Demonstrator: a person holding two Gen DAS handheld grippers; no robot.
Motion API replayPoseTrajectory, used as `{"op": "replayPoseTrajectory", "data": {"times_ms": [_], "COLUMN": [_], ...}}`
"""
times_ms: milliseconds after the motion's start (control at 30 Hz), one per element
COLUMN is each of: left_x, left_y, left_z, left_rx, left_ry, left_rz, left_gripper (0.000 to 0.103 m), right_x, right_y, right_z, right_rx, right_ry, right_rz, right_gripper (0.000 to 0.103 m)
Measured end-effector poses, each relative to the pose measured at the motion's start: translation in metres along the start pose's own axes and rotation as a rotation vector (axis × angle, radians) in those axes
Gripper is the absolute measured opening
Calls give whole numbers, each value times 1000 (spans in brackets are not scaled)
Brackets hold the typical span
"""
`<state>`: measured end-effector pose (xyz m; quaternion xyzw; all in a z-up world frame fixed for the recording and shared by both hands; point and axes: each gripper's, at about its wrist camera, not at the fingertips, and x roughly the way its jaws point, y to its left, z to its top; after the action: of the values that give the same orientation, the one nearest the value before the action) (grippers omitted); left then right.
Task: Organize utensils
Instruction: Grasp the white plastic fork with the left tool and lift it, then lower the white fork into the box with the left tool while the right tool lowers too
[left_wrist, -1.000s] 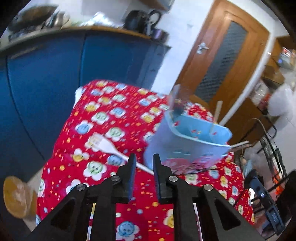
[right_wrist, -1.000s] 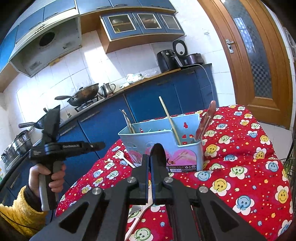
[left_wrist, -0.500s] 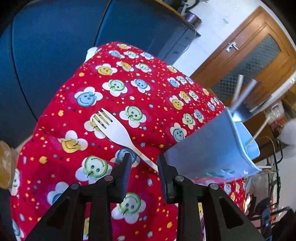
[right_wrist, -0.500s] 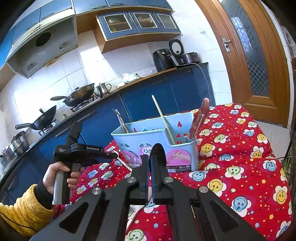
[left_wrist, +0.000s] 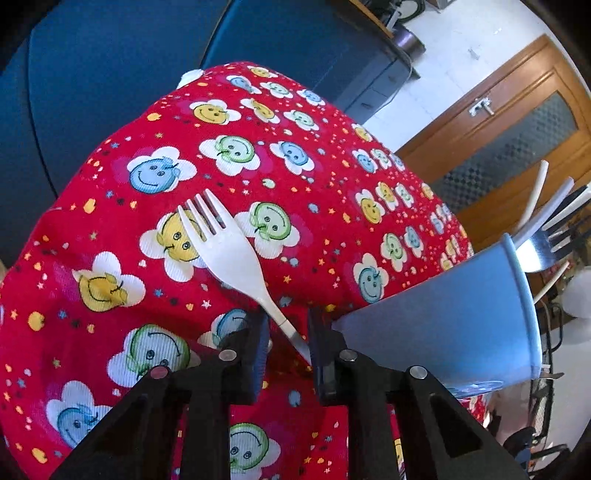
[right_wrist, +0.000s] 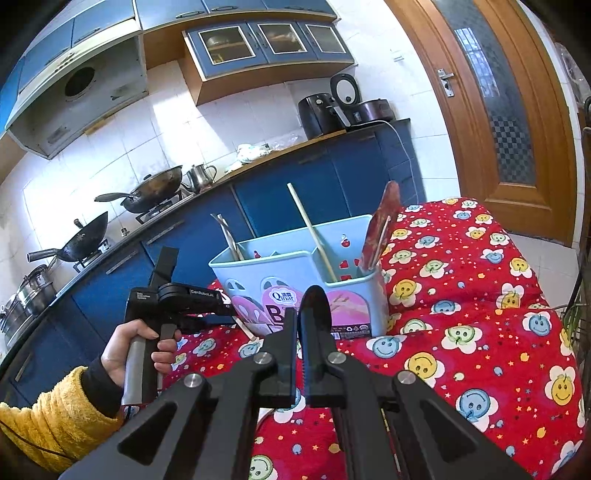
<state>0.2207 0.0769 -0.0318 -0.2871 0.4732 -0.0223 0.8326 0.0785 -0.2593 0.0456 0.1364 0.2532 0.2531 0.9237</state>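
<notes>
- Down low, the left gripper (left_wrist: 286, 339) straddles the handle of a white plastic fork (left_wrist: 229, 254); its jaws are closing, the handle between them, one pad at the handle's side.
- Its tines point toward the far edge of the tabletop, which a red smiley-flower cloth (left_wrist: 110, 295) covers.
- Just beside the gripper stands a light blue utensil caddy (left_wrist: 443, 325), with forks and white handles sticking out.
- Meanwhile the right gripper (right_wrist: 300, 332) hovers with jaws pressed together, nothing held.
- A hand (right_wrist: 129, 350) in a yellow sleeve (right_wrist: 48, 417) grips the left tool.
- Beyond the caddy run blue cabinets (right_wrist: 314, 188) and a wooden door (right_wrist: 517, 110).
</notes>
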Motion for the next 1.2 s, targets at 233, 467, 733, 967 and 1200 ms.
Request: {"op": "replayPoseTrajectory", "data": {"times_ms": [233, 467, 733, 967, 1200], "left_x": [-32, -77, -130, -147, -127], "left_y": [-4, -14, -41, -84, -111], "left_z": [-3, -14, -19, -13, -11], "left_rx": [28, 90, 180, 293, 375], "left_ry": [-119, -254, -427, -577, -636], "left_rz": [-47, -96, -158, -178, -151], "left_gripper": [8, 5, 5, 5, 5], "right_x": [-2, -5, -8, -11, -15], "right_y": [2, 11, 20, 21, 13], "right_z": [-1, 0, 2, 5, 11], "right_rx": [-6, -18, -36, -36, -35], "right_ry": [-6, -17, -35, -51, -71], "right_rz": [0, 11, 20, 27, 16], "right_gripper": [4, 4, 4, 4, 4]}}
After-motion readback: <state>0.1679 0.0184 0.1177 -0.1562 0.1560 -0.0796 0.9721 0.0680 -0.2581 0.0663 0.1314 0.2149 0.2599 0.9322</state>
